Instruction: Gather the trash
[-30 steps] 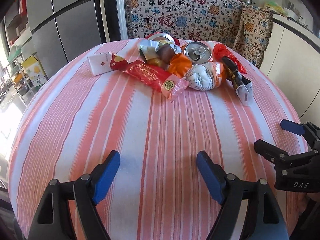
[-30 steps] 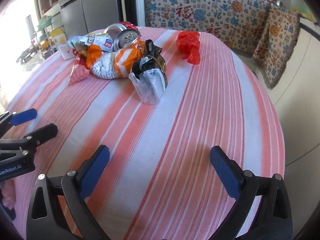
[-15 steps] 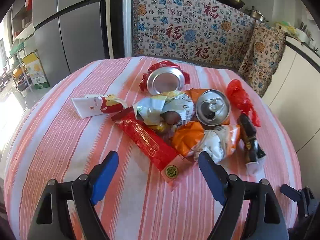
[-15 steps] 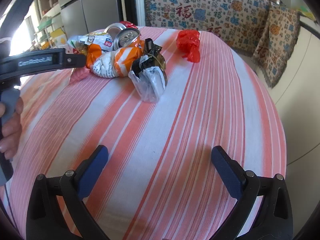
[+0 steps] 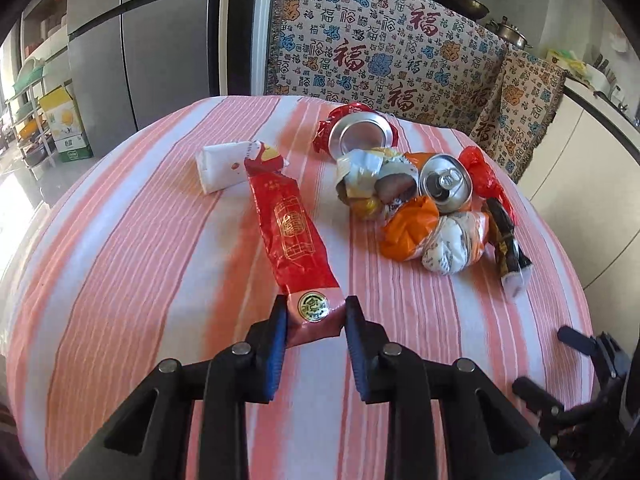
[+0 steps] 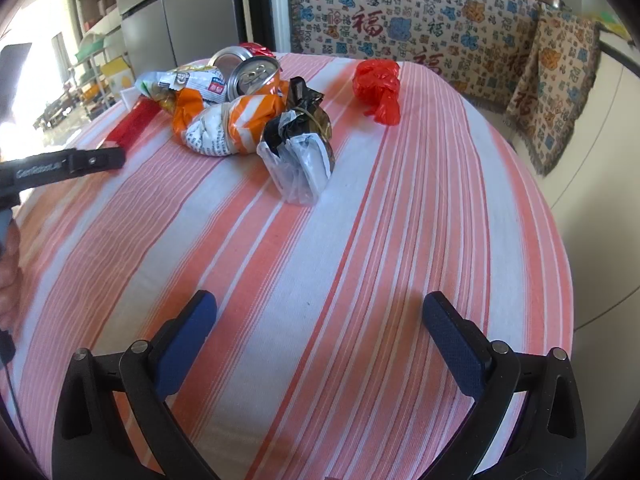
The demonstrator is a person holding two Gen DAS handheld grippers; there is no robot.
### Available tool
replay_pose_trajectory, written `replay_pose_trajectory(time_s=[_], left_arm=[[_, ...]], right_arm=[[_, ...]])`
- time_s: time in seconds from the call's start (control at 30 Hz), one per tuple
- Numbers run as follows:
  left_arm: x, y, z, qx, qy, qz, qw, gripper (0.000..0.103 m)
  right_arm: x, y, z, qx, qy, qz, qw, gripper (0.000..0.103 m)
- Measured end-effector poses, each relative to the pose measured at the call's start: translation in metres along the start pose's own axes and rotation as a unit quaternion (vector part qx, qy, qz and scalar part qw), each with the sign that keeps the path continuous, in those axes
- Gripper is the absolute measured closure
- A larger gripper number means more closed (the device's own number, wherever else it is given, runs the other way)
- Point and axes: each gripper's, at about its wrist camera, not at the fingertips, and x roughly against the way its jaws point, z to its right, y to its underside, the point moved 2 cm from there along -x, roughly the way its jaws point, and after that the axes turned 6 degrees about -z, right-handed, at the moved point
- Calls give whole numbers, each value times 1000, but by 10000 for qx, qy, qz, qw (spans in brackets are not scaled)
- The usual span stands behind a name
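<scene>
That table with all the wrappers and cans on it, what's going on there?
A person is clearing trash off a striped table with a hand-held gripper in each hand. The left gripper is closing on the near end of a long red wrapper, which sits between its fingers. The right gripper hangs open over bare cloth, holding nothing. Crushed cans, snack bags and a red plastic bag lie uncollected.

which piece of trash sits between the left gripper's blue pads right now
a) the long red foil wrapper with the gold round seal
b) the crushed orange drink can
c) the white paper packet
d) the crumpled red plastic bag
a: in the left wrist view the left gripper has its jaws closing around the near end of the long red foil wrapper with the gold round seal; the other trash lies farther back on the striped tablecloth.
</scene>
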Motion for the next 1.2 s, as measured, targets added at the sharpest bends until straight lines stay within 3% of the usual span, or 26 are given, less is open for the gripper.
replay_pose_trajectory(time_s=[0.2, 0.23, 0.27, 0.37, 0.4, 0.47, 0.5, 0.53, 0.6, 1.2], left_arm=[[16, 38, -17, -362, 16, -370, 9987, 70], [16, 40, -18, -318, 17, -373, 9988, 58], [15, 40, -21, -265, 14, -365, 9990, 52], [10, 37, -18, -255, -129, -251, 9993, 41], [7, 35, -15, -288, -208, -247, 9991, 32], [-1, 30, -8, -407, -530, -210, 9975, 25], [-3, 30, -8, -454, -635, -135, 9969, 17], [-5, 29, -8, -446, -748, -99, 9962, 7], [-11, 26, -16, -194, -724, -192, 9970, 0], [-12, 26, -20, -130, -694, -185, 9973, 0]], right_arm=[[0, 0, 0, -3, 0, 1, 10000, 1], [0, 0, 0, -3, -1, 1, 10000, 1], [0, 0, 0, -3, -2, 1, 10000, 1], [0, 0, 0, -1, 1, 2, 10000, 1], [-1, 0, 0, -1, 1, 2, 10000, 1], [-1, 0, 0, -1, 0, 3, 10000, 1], [-1, 0, 0, -2, -1, 4, 10000, 1], [-1, 0, 0, -1, -2, 5, 10000, 1], [-1, -1, 0, 0, 2, 4, 10000, 1], [-2, 0, 0, -10, -18, 9, 10000, 1]])
